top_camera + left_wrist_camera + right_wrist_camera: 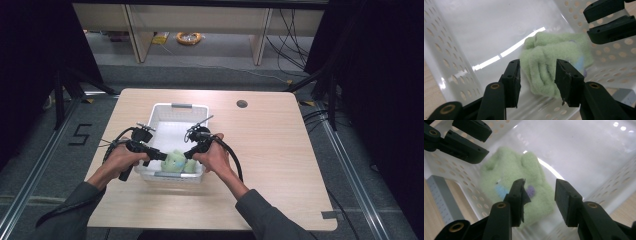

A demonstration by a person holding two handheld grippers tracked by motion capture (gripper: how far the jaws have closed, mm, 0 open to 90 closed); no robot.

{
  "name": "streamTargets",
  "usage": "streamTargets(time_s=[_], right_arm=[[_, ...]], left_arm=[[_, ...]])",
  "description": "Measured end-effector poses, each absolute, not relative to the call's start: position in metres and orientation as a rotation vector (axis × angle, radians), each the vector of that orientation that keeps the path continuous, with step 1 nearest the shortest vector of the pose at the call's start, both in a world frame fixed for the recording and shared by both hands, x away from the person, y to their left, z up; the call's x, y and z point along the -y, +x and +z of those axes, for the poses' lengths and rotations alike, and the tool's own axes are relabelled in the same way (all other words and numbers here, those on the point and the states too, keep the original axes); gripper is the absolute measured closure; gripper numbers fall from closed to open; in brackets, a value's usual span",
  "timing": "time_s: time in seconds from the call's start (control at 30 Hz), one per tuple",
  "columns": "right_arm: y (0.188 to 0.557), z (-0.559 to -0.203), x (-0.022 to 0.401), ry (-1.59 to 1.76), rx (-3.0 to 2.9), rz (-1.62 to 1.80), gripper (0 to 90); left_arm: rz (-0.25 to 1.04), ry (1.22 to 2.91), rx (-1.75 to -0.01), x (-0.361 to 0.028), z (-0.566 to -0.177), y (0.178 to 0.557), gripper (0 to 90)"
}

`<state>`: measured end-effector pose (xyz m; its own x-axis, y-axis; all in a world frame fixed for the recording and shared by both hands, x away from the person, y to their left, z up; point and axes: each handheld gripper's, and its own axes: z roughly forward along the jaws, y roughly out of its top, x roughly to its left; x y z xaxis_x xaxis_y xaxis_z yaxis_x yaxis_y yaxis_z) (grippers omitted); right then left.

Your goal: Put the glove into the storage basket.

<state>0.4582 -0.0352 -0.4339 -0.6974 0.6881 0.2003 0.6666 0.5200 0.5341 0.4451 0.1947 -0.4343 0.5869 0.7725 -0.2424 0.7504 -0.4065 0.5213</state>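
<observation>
A pale green fuzzy cloth bundle (pixel 175 161) with small blue and purple patches lies in the near end of a white perforated basket (pixel 156 114). My left gripper (pixel 162 156) reaches into the basket from the left and my right gripper (pixel 189 154) from the right, with the bundle between them. In the left gripper view the bundle (pixel 554 53) lies just past my open left gripper (pixel 537 80), its pads apart from the fabric. In the right gripper view my right gripper (pixel 540 200) is also open, with the bundle (pixel 511 167) below and beyond it.
The basket stands on a light wooden table (pixel 270 150), with a grey handle (pixel 181 105) on its far rim. A round cable hole (pixel 242 104) sits at the table's far right. Each gripper view shows the other gripper (pixel 609 22) (pixel 459 140) close by inside the basket.
</observation>
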Motion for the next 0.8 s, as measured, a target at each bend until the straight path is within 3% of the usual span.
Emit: streamTargets(time_s=[0.4, 0.5, 0.8], right_arm=[[0.45, -0.409, 0.056, 1.131, -2.671, 1.086, 55.0], [0.445, -0.403, 0.067, 1.156, -2.654, 1.101, 51.6], [0.432, -0.397, 0.086, 1.099, -2.622, 1.203, 42.0]], left_arm=[[0.084, 2.119, -1.157, -0.189, -0.411, 0.424, 46.9], [0.075, 2.087, -1.148, -0.184, -0.406, 0.414, 40.8], [0.075, 2.05, -1.107, -0.172, -0.408, 0.397, 34.8]])
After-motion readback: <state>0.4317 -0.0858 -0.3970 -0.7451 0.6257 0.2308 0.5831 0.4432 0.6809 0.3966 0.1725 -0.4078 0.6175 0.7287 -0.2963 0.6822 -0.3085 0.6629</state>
